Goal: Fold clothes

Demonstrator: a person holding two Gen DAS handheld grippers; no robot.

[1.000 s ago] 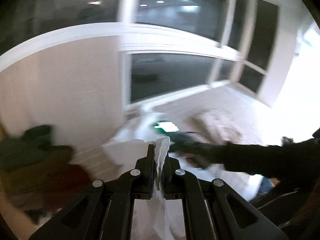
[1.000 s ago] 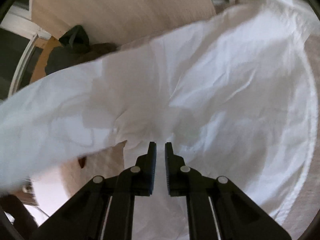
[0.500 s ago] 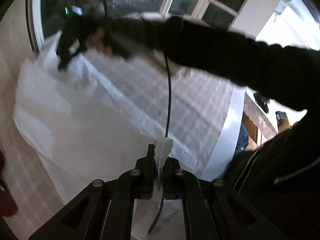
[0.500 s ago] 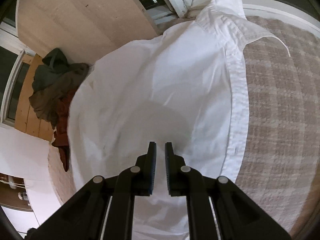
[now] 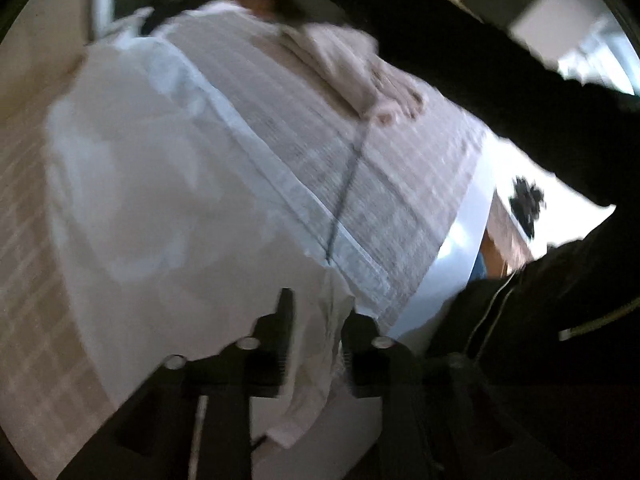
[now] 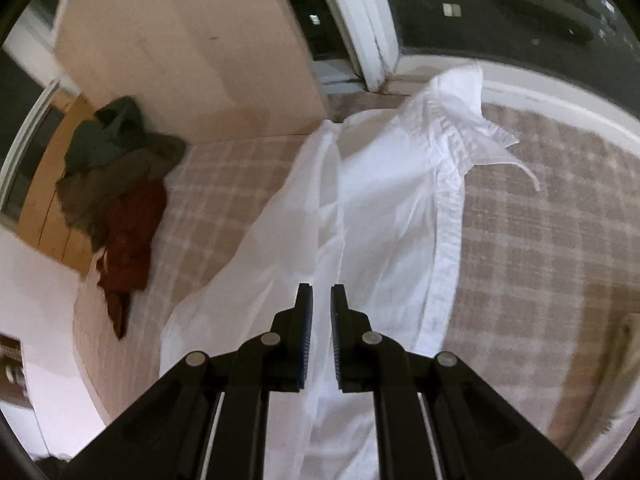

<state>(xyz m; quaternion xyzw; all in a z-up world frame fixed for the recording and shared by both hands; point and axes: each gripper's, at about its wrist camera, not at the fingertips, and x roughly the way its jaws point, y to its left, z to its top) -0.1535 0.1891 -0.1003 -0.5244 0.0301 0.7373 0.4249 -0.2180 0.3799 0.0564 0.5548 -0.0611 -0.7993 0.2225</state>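
The white shirt [image 6: 372, 216] lay spread on the plaid bed cover [image 6: 540, 248], collar at the far end near the window frame [image 6: 360, 40]. The right gripper [image 6: 321, 300] hung above the shirt's near part, its jaws slightly apart with only a narrow gap and nothing between them. In the blurred left wrist view, the left gripper [image 5: 318, 312] had its jaws apart, and a bunched fold of the shirt's [image 5: 168, 200] near hem stood between them, apparently unclamped. A pile of dark clothes [image 6: 116, 184] sat at the far left.
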